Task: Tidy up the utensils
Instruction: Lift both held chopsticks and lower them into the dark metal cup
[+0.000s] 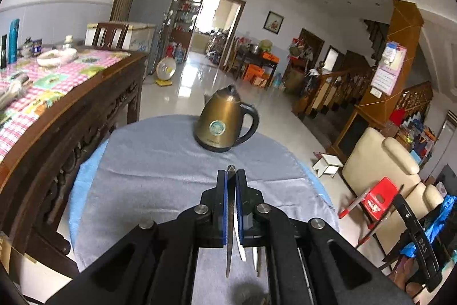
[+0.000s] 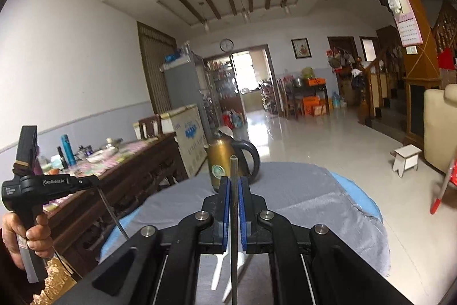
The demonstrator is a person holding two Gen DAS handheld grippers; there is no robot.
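My left gripper is shut on a slim metal utensil whose tip pokes out above the blue pads and whose length hangs below. My right gripper is shut on another thin metal utensil that stands upright between its pads. Both are raised over a round table under a grey cloth. Two white utensils lie on the cloth beneath the grippers. The right wrist view shows a hand holding the left gripper with its utensil dangling.
A bronze electric kettle stands at the far side of the round table. A dark wooden table with a checked cloth and dishes runs along the left. A cream armchair, a red stool and a small white stool are on the right.
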